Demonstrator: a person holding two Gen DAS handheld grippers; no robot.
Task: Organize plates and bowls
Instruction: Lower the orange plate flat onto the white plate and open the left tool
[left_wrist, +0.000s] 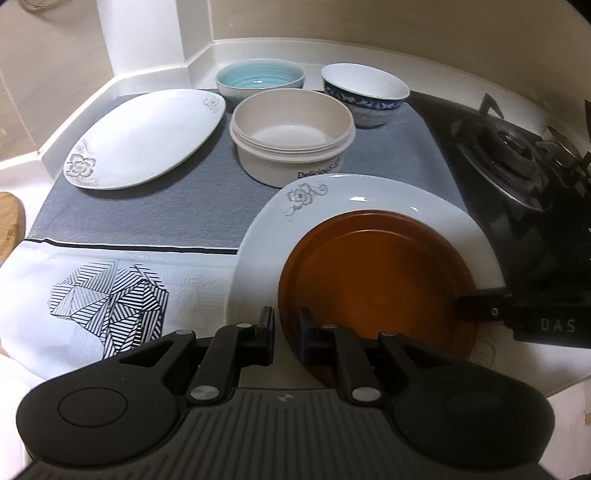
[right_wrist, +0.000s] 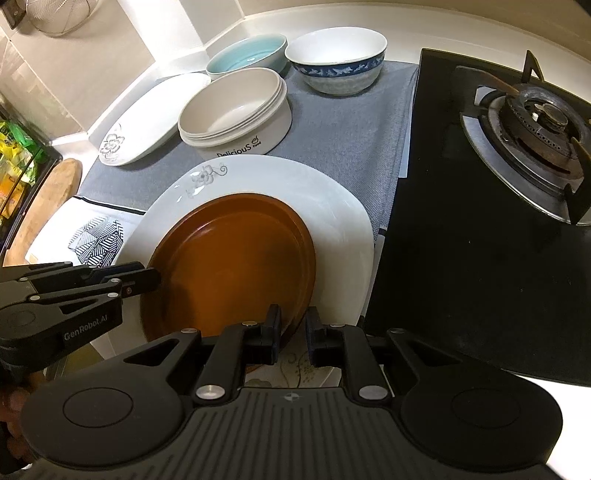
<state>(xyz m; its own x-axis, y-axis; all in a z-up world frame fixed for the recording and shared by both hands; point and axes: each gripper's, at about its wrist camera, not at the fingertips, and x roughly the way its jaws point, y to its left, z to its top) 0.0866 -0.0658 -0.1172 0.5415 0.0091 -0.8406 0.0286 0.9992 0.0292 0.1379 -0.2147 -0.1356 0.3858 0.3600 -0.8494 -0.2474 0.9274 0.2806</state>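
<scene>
Covering the white counter (left_wrist: 155, 79), a grey mat (left_wrist: 147, 210) carries the dishes; black gas hob (right_wrist: 480, 221) sits right of it. Far on the mat: 3 bowls, teal bowl (left_wrist: 258, 79), blue-patterned bowl (left_wrist: 365, 94), beige bowl (left_wrist: 291, 136), with an oval plate (left_wrist: 147, 138) at far left. Near side: brown plate (left_wrist: 376, 284) lies on the large white plate (left_wrist: 369, 199). Left gripper (left_wrist: 286, 325) clenched on the brown plate's left rim, right gripper (right_wrist: 293, 325) clenched on its near-right rim, both pitched steeply down.
</scene>
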